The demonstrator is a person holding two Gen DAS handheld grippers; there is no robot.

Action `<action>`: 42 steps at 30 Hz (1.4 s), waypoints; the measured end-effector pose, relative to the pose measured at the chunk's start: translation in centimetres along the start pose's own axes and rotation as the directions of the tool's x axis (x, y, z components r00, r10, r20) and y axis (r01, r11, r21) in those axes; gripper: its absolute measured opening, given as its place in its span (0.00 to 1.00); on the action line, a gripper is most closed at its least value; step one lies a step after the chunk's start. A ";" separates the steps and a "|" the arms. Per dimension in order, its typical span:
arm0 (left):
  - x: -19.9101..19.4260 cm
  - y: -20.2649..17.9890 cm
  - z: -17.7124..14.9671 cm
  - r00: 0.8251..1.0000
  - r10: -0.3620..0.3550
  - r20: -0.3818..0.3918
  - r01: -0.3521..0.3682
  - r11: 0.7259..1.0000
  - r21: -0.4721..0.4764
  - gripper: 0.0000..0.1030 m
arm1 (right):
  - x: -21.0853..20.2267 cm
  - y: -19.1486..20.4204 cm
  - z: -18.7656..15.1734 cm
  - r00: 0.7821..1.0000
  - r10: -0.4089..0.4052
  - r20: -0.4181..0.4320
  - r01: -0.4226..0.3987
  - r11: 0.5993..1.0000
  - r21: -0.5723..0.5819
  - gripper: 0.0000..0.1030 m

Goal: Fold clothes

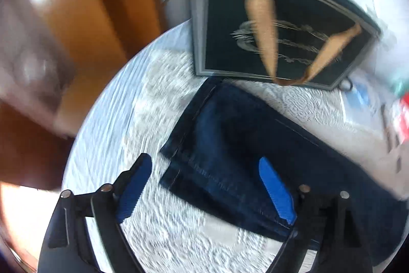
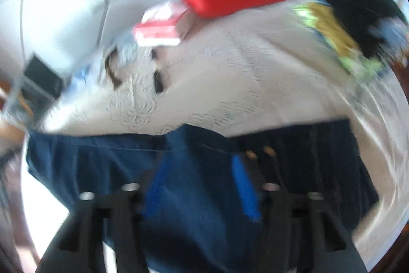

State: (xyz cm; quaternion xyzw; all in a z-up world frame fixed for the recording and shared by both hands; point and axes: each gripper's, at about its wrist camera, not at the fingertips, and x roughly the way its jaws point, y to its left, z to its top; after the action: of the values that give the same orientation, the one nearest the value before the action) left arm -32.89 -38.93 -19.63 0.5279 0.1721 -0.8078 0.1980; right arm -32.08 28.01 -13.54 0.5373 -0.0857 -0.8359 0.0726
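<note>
Both tongs are standing open, gripping nothing. Left gripper (image 1: 204,186) is hovering over the hem end of the jeans (image 1: 230,145), one pad (image 1: 276,191) above denim, the other above the lace cloth (image 1: 158,229). Right gripper (image 2: 202,186) is hanging over folded denim (image 2: 107,165) on the table. For a neat next fold, each should be pinching all layers squarely at an edge, moving level together.
</note>
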 end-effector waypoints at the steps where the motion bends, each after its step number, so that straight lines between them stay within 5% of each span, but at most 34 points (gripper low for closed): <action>1: 0.2 1.0 -0.3 1.000 -0.026 -0.015 0.026 0.999 -0.045 0.86 | -1.3 -1.4 -1.0 1.000 0.007 0.023 -0.008 0.999 0.053 0.77; 5: 1.0 4.0 -1.8 0.993 -0.108 -0.046 0.098 0.979 -0.181 0.86 | -3.3 -6.6 -4.7 1.000 -0.005 0.023 -0.001 0.975 0.222 0.78; 9: 2.3 3.0 -4.1 0.983 -0.174 -0.057 0.157 0.962 -0.224 0.86 | -4.1 -11.2 -8.4 0.999 0.041 0.030 -0.050 0.918 0.393 0.72; 15: 5.5 -0.6 -5.4 0.984 -0.153 -0.095 0.132 0.971 -0.198 0.86 | -5.1 -17.0 -12.0 0.999 -0.001 0.054 -0.031 0.809 0.586 0.66; 19: 6.5 -3.4 -5.3 0.996 -0.057 -0.074 0.049 0.992 -0.113 0.94 | -5.3 -19.4 -12.1 0.997 -0.054 0.056 0.009 0.788 0.616 0.66; 25: 7.3 -5.3 -4.8 0.996 0.008 -0.084 -0.016 0.995 -0.095 0.98 | -3.4 -20.1 -10.0 0.996 -0.079 0.036 0.047 0.838 0.544 0.65; 26: 6.9 -5.3 -4.8 0.996 -0.029 -0.085 0.018 0.991 -0.131 0.93 | -2.9 -20.1 -9.7 0.997 -0.070 0.025 0.046 0.845 0.533 0.66; 28: 6.1 -5.4 -4.9 0.990 -0.111 -0.088 0.094 0.980 -0.175 0.68 | -1.7 -20.3 -9.4 0.997 -0.071 -0.007 0.064 0.845 0.531 0.66; 29: 5.9 -5.7 -5.0 0.986 -0.141 -0.088 0.123 0.975 -0.184 0.65 | -1.0 -20.4 -9.3 0.998 -0.064 -0.024 0.066 0.844 0.532 0.66; 32: 6.1 -6.3 -4.8 0.990 -0.117 -0.081 0.101 0.979 -0.179 0.65 | 0.4 -20.2 -9.5 0.997 -0.054 -0.048 0.071 0.846 0.528 0.66; 34: 6.2 -6.3 -4.3 0.987 -0.145 -0.068 0.128 0.971 -0.203 0.77 | 0.8 -19.8 -9.4 0.995 -0.077 -0.063 0.098 0.861 0.499 0.66; 36: 6.6 -6.0 -3.6 0.978 -0.197 -0.064 0.174 0.949 -0.263 0.78 | 1.1 -19.3 -9.1 0.990 -0.112 -0.082 0.137 0.880 0.455 0.64; 38: 6.6 -6.1 -2.9 0.989 -0.121 -0.080 0.099 0.965 -0.244 0.12 | 1.4 -18.1 -8.7 0.979 -0.177 -0.105 0.204 0.902 0.380 0.50; 39: 6.6 -5.9 -2.7 0.984 -0.149 -0.093 0.120 0.957 -0.265 0.09 | 1.3 -17.1 -8.2 0.968 -0.229 -0.106 0.251 0.917 0.310 0.37; 42: 4.1 -5.8 -2.7 0.991 -0.127 -0.041 0.111 0.956 -0.270 0.09 | 0.9 -11.8 -6.2 0.908 -0.413 -0.064 0.415 0.910 0.007 0.31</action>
State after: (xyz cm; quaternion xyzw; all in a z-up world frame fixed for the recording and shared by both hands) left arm -35.18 -33.14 -24.00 0.5081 0.3166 -0.7721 0.2133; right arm -27.19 38.90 -19.47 0.5692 0.0240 -0.8146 -0.1090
